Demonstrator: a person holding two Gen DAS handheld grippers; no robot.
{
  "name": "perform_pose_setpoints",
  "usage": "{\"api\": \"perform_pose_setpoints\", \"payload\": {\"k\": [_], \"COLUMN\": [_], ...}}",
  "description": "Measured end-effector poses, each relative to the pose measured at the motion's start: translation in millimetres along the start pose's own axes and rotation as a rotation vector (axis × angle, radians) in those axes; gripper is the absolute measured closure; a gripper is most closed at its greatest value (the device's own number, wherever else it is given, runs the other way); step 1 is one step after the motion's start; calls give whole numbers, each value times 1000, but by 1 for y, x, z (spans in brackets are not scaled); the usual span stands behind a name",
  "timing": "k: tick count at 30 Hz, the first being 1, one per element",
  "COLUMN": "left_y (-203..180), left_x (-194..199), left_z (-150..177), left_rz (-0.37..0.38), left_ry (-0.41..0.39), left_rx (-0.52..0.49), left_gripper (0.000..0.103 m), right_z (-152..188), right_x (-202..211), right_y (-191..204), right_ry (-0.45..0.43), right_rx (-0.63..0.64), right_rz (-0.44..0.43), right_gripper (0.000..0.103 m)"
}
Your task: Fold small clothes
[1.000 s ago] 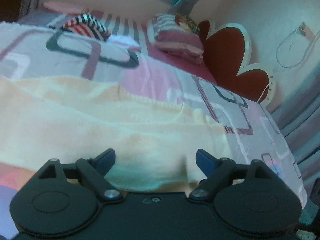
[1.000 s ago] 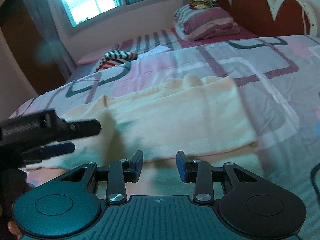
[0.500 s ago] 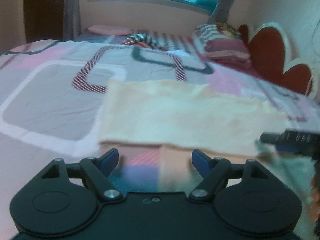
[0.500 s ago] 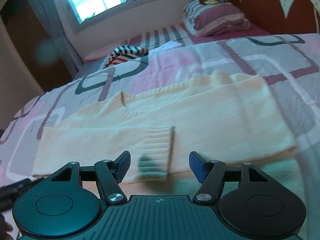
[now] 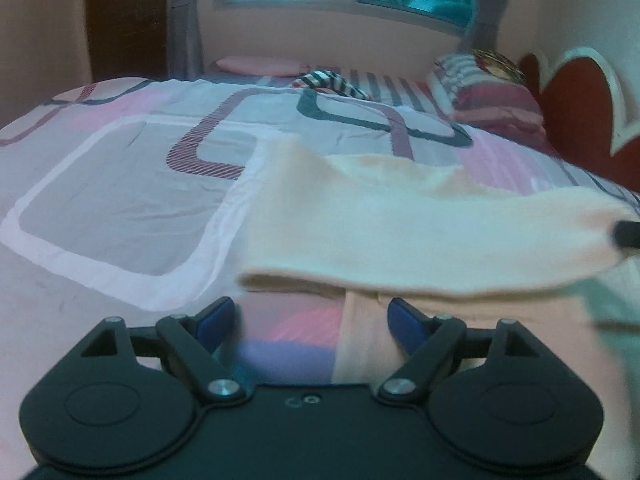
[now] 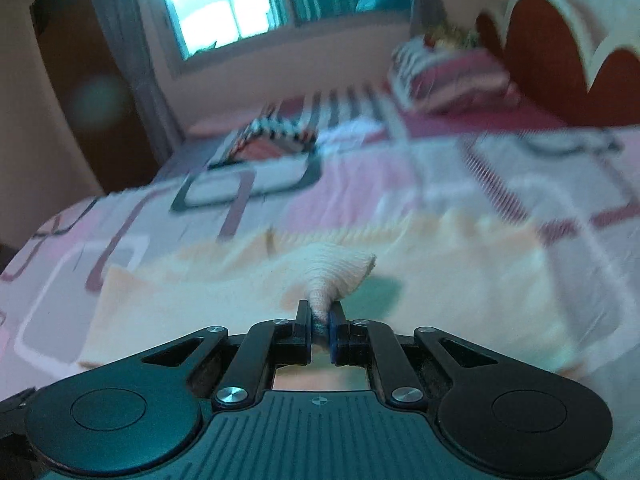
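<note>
Bedroom | I am pinching the sweater cuff (image 6: 340, 272) in my right gripper (image 6: 320, 330) | left gripper (image 5: 310, 318) is opening, empty, sweater (image 5: 420, 236) lying just ahead, long axis crosswise on the bed (image 5: 120, 208)

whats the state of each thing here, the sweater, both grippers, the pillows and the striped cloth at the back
cream sweater: lying flat on the bed, one cuff lifted
cuff: pinched and raised
right gripper: shut on the cuff
left gripper: open, jaws opening, pads touching nothing
pillows: stacked by the headboard
striped cloth: crumpled
</note>
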State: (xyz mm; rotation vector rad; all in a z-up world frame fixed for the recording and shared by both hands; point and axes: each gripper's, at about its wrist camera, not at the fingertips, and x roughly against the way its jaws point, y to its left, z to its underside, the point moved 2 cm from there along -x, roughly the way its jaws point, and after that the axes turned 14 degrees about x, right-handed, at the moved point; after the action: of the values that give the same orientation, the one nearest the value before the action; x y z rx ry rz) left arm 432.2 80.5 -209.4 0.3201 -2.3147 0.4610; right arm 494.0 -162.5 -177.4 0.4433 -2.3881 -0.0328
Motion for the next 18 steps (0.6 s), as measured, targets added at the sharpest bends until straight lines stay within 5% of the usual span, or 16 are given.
{"api": "perform_pose_setpoints", "payload": {"k": [3,5,7,9,18], "left_y": [-3,-2,0,2,-1], "left_x": [-5,-7,-7,-6,2], "left_z": [-1,-4,-6,-7,-3], "left_rz": [-13,-11,5,18,50], "left_ry": [-32,-59,-74,-81,-92], "left_rx": [3,10,28,30,-18], "left_gripper": [21,30,54,61,76], "right_z": [-8,-8,-3,4,42], "right_x": [10,11,10,7,-8], "right_y": [-19,-32,-47,-62,-99], "right_ry": [-23,-18,-5,16,112], "right_rx": [7,8,-8,-25,-71], "right_rz": [42,79,117,151,221], "right_gripper": [96,96,96,96,96]}}
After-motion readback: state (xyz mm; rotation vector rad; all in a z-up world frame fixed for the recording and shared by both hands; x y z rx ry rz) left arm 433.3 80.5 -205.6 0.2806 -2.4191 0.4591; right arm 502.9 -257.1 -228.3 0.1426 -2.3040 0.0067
